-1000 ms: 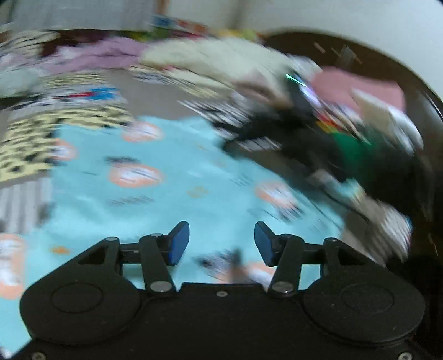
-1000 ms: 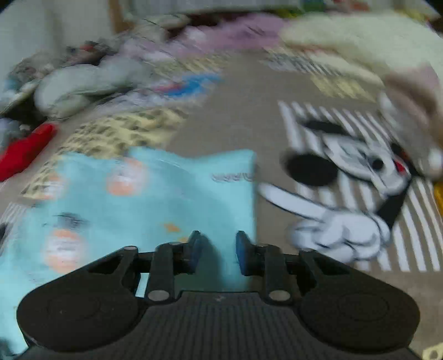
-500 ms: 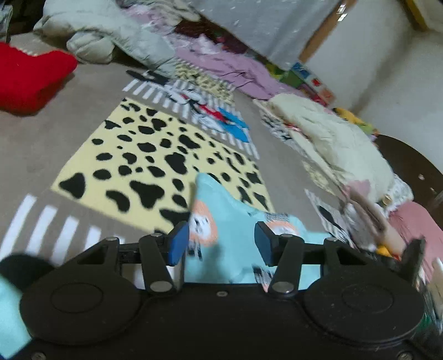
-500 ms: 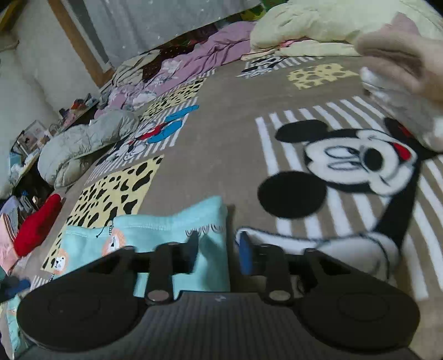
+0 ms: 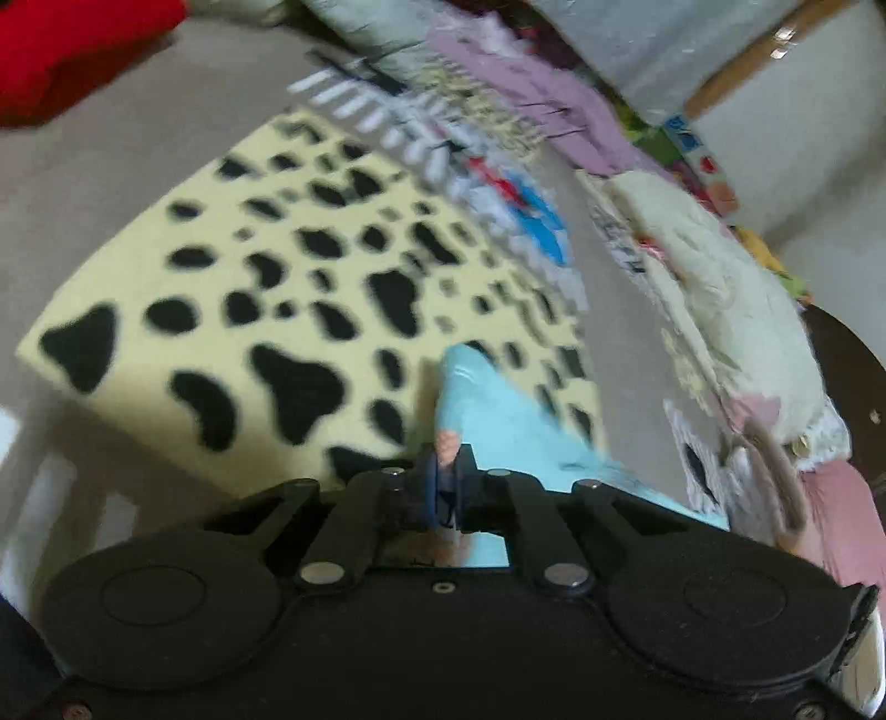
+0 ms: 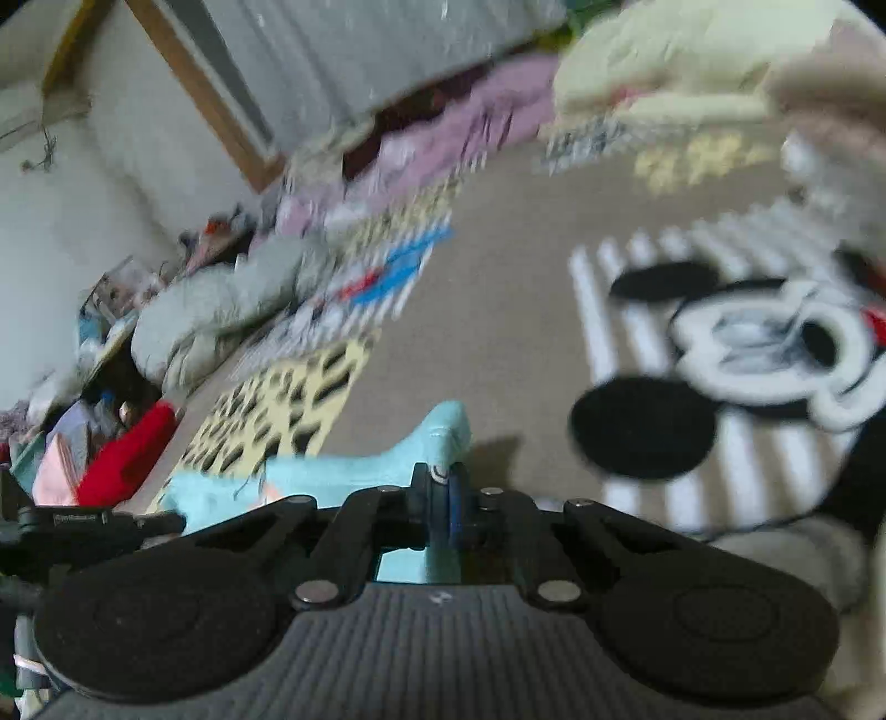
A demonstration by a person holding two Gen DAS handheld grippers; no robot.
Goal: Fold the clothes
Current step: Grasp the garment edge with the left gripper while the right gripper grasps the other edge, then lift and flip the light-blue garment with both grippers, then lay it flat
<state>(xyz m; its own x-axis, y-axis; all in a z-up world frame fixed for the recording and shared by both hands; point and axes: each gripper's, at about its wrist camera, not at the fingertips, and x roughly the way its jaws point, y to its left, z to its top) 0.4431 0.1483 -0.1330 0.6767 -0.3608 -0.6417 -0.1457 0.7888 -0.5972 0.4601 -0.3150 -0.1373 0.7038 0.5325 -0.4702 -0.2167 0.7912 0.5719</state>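
A light blue garment with orange cartoon prints lies on a patterned blanket. In the left wrist view my left gripper has its jaws closing, and the blue pads pinch a raised corner of the fabric. In the right wrist view my right gripper is also closing its jaws, and a peaked corner of the same garment is pressed between them. The cloth stretches to the left from there, and the gripper bodies hide the rest of it.
The blanket carries a yellow leopard-spot patch and a cartoon mouse print. A red cloth, a grey padded bundle, purple clothes and a cream fluffy pile ring the work area.
Both grippers have gone from open to shut on corners of the blue garment. The left one swung across the cloth to its far corner. The fabric now peaks up at each grip.
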